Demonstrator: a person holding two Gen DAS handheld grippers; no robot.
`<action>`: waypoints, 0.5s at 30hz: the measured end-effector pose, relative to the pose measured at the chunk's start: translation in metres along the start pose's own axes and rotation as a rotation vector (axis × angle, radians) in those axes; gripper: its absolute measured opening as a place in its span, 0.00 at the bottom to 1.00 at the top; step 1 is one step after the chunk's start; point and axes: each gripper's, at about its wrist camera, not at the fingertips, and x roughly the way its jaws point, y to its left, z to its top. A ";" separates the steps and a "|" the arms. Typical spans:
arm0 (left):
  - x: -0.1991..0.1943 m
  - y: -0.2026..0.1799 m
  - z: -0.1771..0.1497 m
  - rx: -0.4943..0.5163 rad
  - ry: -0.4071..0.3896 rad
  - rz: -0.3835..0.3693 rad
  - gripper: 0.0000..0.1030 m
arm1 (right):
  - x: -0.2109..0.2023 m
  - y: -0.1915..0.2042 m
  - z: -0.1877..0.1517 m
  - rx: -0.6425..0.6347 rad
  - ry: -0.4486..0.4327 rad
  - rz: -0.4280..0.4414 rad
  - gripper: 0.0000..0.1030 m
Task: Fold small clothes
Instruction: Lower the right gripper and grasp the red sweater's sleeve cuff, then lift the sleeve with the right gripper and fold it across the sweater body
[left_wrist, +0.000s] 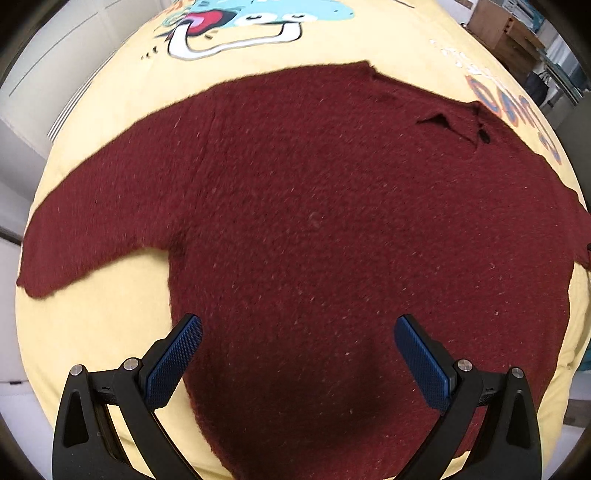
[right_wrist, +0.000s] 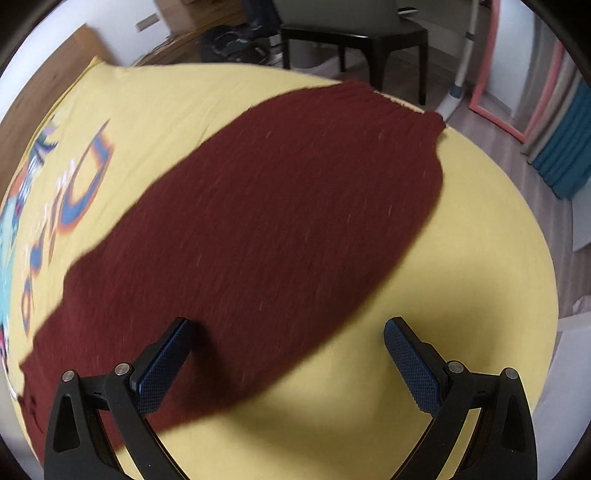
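Yellow cloth (left_wrist: 110, 325) w/ a cartoon print (left_wrist: 236, 26) covers the surface; can't tell if it's a bed or a table under it. A dark red knit sweater (left_wrist: 332, 221) lies spread flat on the cloth, one sleeve (left_wrist: 92, 236) stretched out to the left in the left wrist view, neck opening (left_wrist: 454, 127) at upper right. Right wrist view shows the other sleeve (right_wrist: 258, 229) running diagonally. Left tongs (left_wrist: 298, 363) hang wide open over the sweater body, gripping nothing. Right tongs (right_wrist: 286, 363) also wide open & empty, straddling the sleeve edge.
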 end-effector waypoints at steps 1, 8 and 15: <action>0.001 0.002 -0.001 -0.004 0.005 0.002 0.99 | 0.003 -0.004 0.008 0.018 0.004 0.005 0.99; 0.006 0.004 -0.007 0.008 0.029 0.021 0.99 | 0.013 -0.004 0.028 0.013 0.044 -0.025 0.86; 0.011 0.008 -0.003 0.017 0.029 0.020 0.99 | -0.010 0.018 0.044 -0.106 0.027 -0.014 0.13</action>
